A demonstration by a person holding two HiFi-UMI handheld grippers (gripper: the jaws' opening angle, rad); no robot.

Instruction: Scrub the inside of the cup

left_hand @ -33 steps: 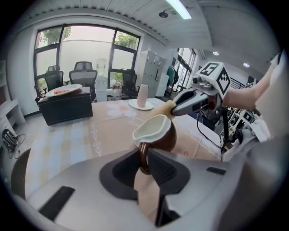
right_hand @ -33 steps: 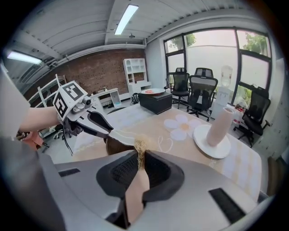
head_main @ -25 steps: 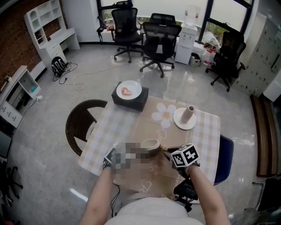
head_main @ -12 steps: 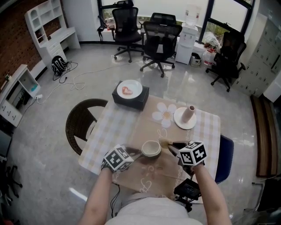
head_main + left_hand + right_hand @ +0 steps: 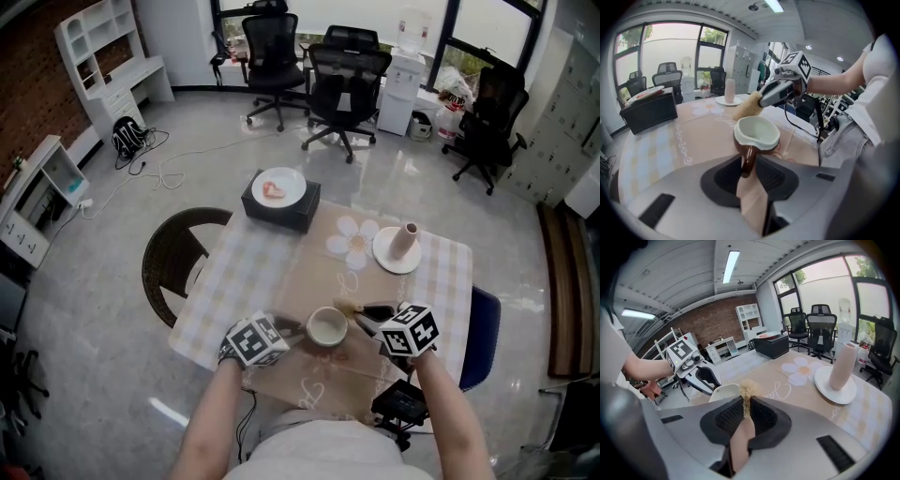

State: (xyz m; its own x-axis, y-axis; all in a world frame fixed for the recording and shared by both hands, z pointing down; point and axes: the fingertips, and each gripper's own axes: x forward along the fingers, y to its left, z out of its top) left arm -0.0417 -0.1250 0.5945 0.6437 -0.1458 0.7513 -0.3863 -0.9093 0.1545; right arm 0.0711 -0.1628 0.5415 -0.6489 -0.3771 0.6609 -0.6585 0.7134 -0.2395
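A brown cup with a white inside (image 5: 327, 328) stands upright on the tan tablecloth (image 5: 309, 272) near the table's front edge. In the left gripper view, the cup (image 5: 757, 133) has its brown handle between the jaws of my left gripper (image 5: 749, 161). Those jaws have just been opening and sit loosely around the handle. My left gripper (image 5: 295, 328) is left of the cup in the head view. My right gripper (image 5: 361, 312) is shut on a tan fibrous scrubber (image 5: 746, 392). The scrubber (image 5: 747, 105) hovers just beyond the cup's far rim, outside it.
A white plate with a pale upright cylinder (image 5: 398, 248) stands at the table's back right. A black box with a plate on top (image 5: 279, 199) sits at the back left corner. A dark round chair (image 5: 178, 267) is left of the table, and office chairs (image 5: 342, 84) stand beyond.
The cup has gone from tilted to upright on the cloth and sits slightly nearer. The left gripper shifted right a little with its jaws spreading. The right gripper barely moved.
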